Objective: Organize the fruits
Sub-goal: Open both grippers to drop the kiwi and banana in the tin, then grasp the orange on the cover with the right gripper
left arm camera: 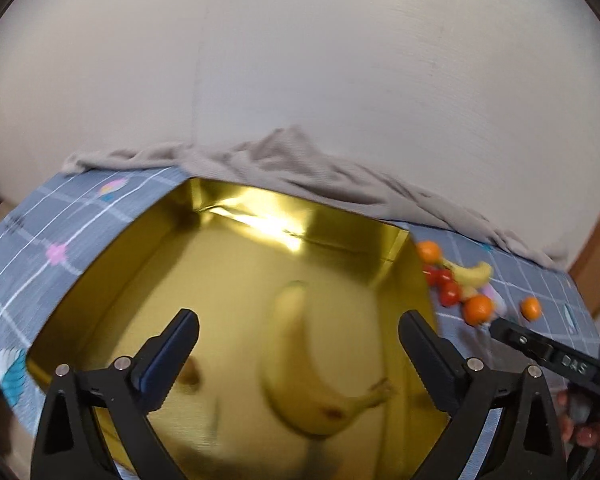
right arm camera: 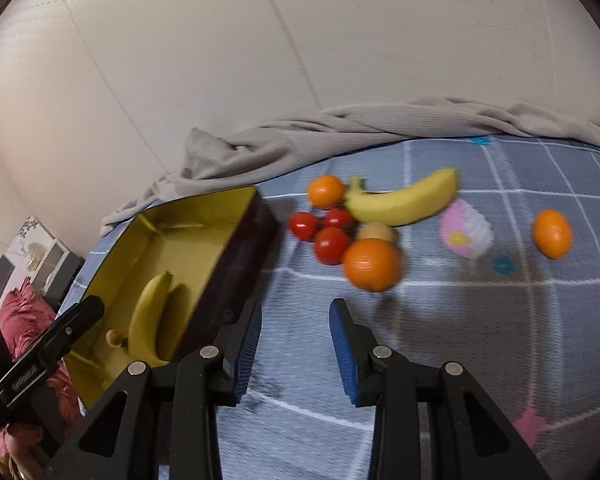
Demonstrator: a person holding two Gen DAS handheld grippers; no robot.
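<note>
On the checked blue bedcover (right arm camera: 440, 320), R of the gold-lined box (right arm camera: 188, 216): fruit cluster lies ahead of the right gripper (right arm camera: 296, 346), fingers released, nothing held. Nearest is the large orange (right arm camera: 372, 265), slightly R of the finger gap. Loose banana (right arm camera: 404, 204) behind it, long axis running L–R across the approach. Left gripper (left arm camera: 300, 354), fingers spread wide and empty, hovers over the box, where one banana (left arm camera: 300, 364) already lies. Right arm judged nearer to the cluster.

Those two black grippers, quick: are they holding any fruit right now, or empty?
Left gripper: jaws open, holding nothing, hovering over the banana in the gold box.
Right gripper: jaws open, holding nothing, above the cloth near the big orange.
</note>
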